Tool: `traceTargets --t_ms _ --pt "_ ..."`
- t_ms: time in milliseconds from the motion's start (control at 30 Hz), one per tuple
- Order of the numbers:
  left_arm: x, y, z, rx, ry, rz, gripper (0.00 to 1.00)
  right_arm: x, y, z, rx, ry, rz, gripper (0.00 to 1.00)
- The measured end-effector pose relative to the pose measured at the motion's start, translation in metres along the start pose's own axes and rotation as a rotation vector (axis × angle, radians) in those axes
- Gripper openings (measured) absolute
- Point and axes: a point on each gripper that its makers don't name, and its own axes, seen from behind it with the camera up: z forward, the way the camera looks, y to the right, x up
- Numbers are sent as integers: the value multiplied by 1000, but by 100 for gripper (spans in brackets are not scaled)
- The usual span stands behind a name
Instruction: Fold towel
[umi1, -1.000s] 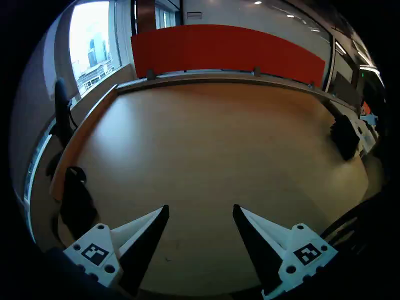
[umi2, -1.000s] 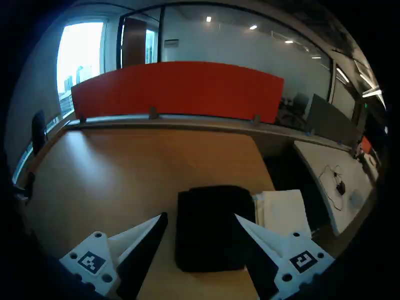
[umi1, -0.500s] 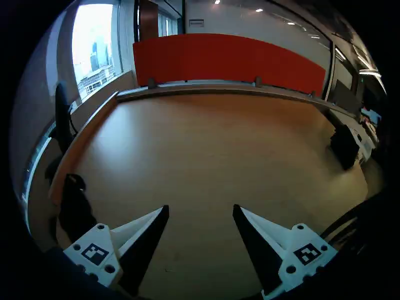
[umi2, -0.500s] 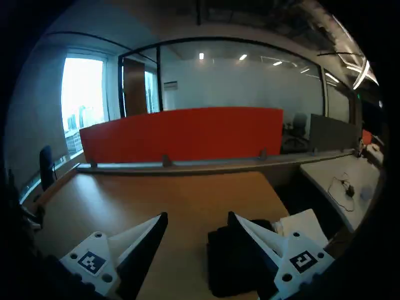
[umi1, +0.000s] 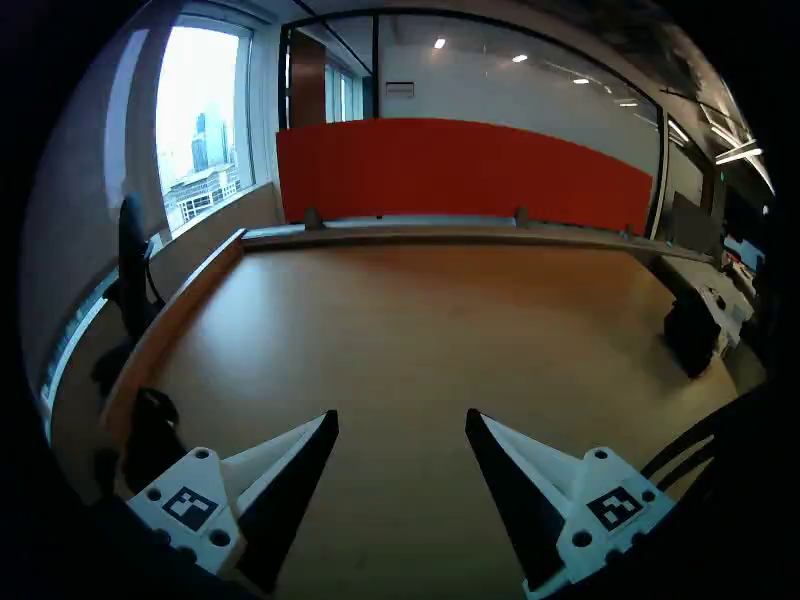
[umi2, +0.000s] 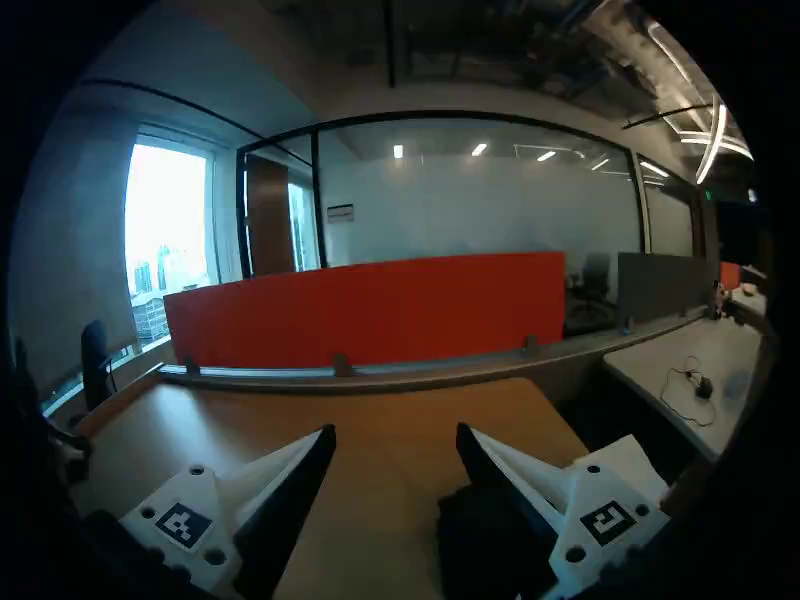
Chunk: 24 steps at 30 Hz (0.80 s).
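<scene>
The left gripper stands wide open and empty over the desk. The right gripper is also wide, with a dark towel just beneath its right finger.

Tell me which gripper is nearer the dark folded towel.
Right. The right gripper hovers just above the dark towel, which lies partly beneath it. The left gripper is over the table, with the towel far off to its right.

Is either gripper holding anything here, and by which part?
Nothing is held. The left gripper and right gripper are both open, with the dark towel lying below the right one.
</scene>
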Motion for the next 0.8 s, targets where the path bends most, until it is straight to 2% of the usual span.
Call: traceTargets --t_ms 267,567,800 --pt "55 -14 7 19 154 -49 95 3 -11 4 -5 12 -8 93" --pt "110 -26 10 43 311 -51 95 9 -21 6 -10 20 -23 93" --pt "135 -29 16 42 368 -52 94 13 -33 9 -15 30 -22 93"
